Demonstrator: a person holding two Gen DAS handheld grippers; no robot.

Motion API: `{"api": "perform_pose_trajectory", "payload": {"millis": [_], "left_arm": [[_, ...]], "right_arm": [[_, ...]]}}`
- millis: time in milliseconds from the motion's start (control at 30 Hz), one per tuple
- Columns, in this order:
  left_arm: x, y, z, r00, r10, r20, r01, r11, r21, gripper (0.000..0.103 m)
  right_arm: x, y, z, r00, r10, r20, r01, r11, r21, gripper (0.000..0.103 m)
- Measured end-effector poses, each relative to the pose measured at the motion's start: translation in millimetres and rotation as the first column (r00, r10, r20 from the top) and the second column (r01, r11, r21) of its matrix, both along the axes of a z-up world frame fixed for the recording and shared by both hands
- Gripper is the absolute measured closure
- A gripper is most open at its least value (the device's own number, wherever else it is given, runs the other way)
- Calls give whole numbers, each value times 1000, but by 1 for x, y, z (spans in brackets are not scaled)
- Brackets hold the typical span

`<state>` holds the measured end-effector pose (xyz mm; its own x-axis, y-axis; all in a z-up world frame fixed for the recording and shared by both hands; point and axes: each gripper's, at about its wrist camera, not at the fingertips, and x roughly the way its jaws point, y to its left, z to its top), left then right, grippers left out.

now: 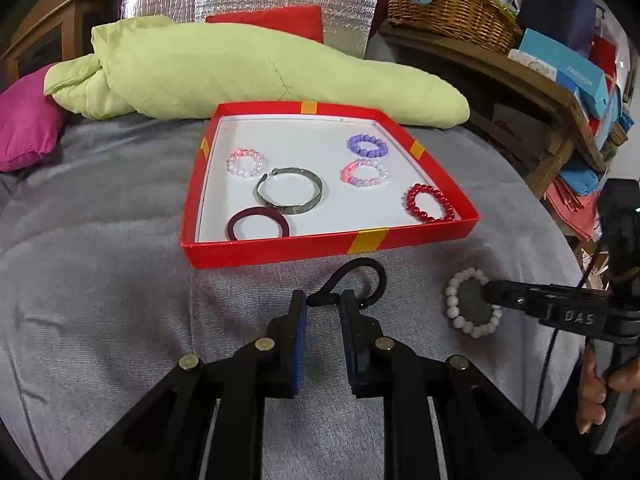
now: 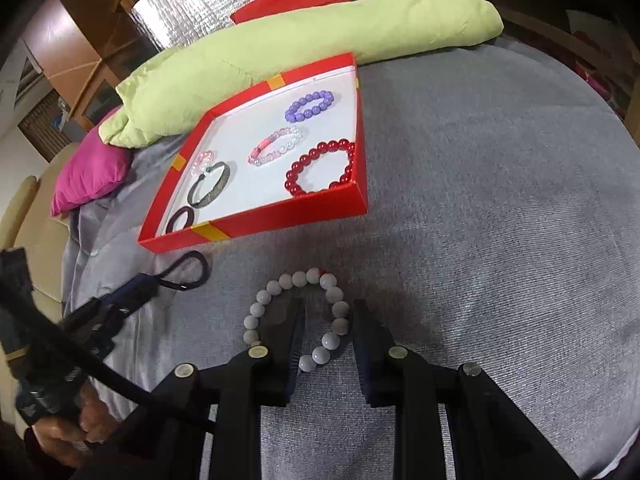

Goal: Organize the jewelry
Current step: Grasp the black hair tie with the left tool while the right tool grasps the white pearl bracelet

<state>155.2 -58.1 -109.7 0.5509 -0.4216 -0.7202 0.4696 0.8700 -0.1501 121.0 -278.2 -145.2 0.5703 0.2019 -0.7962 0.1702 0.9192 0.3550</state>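
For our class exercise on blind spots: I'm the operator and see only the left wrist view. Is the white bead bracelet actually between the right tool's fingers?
Observer: Yes. One side of the white bead bracelet runs between the fingers of the right tool, and the pads don't press it.
Operator: Any odd bead on it?
Observer: A small red piece sits at its far edge.

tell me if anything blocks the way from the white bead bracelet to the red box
Nothing visible does. The white bead bracelet lies on bare grey cloth with the right gripper at it; only the red box's low front wall stands between.
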Motion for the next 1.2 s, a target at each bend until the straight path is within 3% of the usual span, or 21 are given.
{"api": "perform_pose_trajectory", "payload": {"millis": [67, 167, 367, 400, 433, 500, 600, 667, 767, 833, 867, 900, 1033, 1100, 1133, 1167, 1200], "left_arm": [[-1, 2, 0, 1000, 3, 0, -3, 1000, 17, 85], [-2, 3, 0, 1000, -5, -8, 5, 1000, 20, 85], [-4, 5, -3, 1000, -4, -11, 5, 998, 70, 82], [-4, 5, -4, 1000, -6, -14, 7, 997, 77, 74], [-4, 5, -4, 1000, -6, -15, 8, 996, 88, 56], [-5, 7, -4, 1000, 2, -4, -2, 995, 98, 42], [-7, 5, -2, 1000, -22, -2, 22, 997, 76, 41], [-7, 0, -5, 999, -36, 0, 36, 994, 102, 40], [-5, -10, -13, 998, -67, -20, 69, 988, 137, 40], [-5, -14, -17, 997, -74, -19, 76, 984, 162, 40], [-5, -15, -19, 997, -74, -21, 77, 983, 168, 40], [-4, -15, -19, 997, -73, -21, 76, 983, 165, 42], [-4, -12, -20, 996, -85, -35, 89, 987, 136, 79], [-4, -13, -22, 995, -89, -38, 94, 986, 140, 82], [-5, -13, -21, 995, -94, -31, 97, 985, 141, 88], [-6, -14, -20, 995, -101, -24, 103, 985, 140, 91], [-7, -14, -18, 994, -108, -13, 109, 985, 138, 92]], "right_arm": [[1, 3, -1, 1000, 13, -1, -14, 1000, -9, 78], [1, 6, -1, 1000, 28, 4, -28, 999, -27, 93], [-1, 3, 3, 999, 21, 29, -20, 999, -48, 93], [-1, 2, 4, 999, 17, 34, -15, 999, -46, 93], [-2, 1, 6, 999, 12, 39, -10, 999, -48, 93], [-3, -1, 8, 999, -5, 53, 8, 998, -61, 93], [-3, -4, 10, 998, -15, 58, 18, 999, -44, 93], [-3, -6, 10, 998, -20, 55, 22, 999, -33, 92], [-3, -8, 12, 998, -24, 54, 25, 1000, -10, 82], [-3, -8, 11, 998, -31, 50, 31, 999, -8, 64], [-3, -8, 11, 998, -33, 46, 34, 999, -12, 64], [-3, -8, 10, 998, -32, 45, 32, 999, -13, 64], [0, -4, 4, 1000, -12, 23, 13, 999, -41, 64], [2, 3, 0, 1000, 9, 2, -9, 997, -75, 66], [1, 6, 1, 1000, 18, 10, -17, 995, -103, 84], [2, 10, 2, 999, 40, 12, -38, 993, -116, 92], [2, 13, 1, 998, 56, 9, -54, 992, -116, 92]]}}
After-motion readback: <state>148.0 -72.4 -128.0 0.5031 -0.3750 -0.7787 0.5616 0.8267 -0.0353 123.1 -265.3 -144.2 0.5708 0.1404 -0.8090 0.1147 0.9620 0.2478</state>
